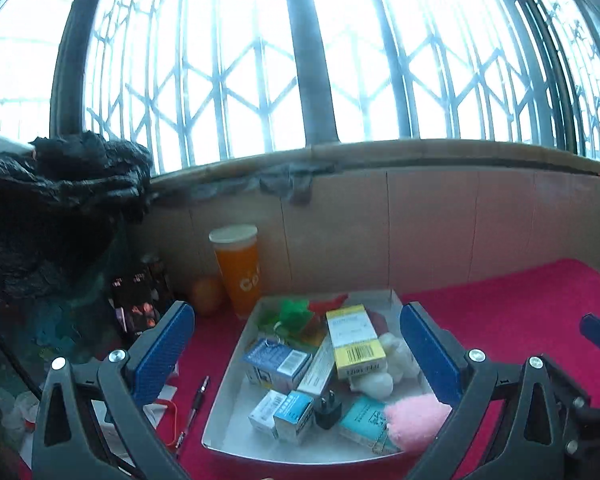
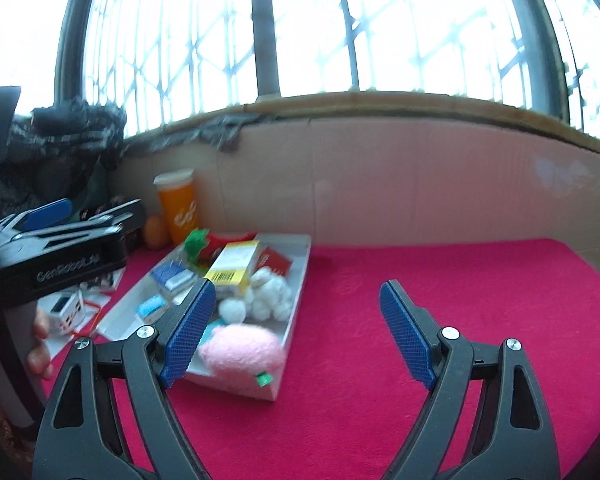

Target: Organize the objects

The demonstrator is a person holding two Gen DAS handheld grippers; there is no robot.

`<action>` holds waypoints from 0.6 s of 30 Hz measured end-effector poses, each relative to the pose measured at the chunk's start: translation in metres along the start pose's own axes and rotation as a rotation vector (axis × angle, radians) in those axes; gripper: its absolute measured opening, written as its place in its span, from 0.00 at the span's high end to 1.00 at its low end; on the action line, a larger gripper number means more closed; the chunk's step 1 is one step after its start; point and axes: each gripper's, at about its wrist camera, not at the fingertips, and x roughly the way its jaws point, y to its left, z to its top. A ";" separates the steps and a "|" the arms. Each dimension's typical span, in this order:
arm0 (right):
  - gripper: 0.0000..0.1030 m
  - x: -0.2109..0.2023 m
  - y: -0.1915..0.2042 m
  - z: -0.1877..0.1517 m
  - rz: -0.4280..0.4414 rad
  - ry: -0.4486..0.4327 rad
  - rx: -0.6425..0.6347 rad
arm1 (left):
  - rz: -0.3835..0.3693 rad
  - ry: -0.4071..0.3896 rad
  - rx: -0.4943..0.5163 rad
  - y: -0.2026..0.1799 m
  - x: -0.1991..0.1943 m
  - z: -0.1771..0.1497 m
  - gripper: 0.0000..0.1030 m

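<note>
Red pen (image 1: 194,408) beside tray (image 1: 228,364) only in left view; both tongs (image 1: 296,344) (image 2: 296,334) released, empty.

We see a barred window (image 1: 236,60), cardboard backing (image 1: 420,224), red cloth (image 2: 380,320), black bag (image 1: 40,208) far left.

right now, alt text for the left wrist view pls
An open left gripper hovers, holding nothing, over a white tray crammed with small boxes and plush toys on a red cloth. An orange cup stands behind it, below a barred window.
</note>
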 end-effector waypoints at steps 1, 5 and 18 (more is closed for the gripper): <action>0.17 -0.009 -0.003 0.002 -0.016 -0.036 0.005 | -0.001 -0.035 -0.014 -0.001 -0.009 0.002 0.00; 0.17 -0.041 -0.016 0.009 -0.078 -0.134 0.062 | 0.034 -0.030 -0.175 0.010 -0.026 0.004 0.00; 0.00 -0.067 -0.021 -0.017 -0.004 -0.050 0.105 | -0.076 0.166 -0.110 -0.016 -0.027 -0.031 0.00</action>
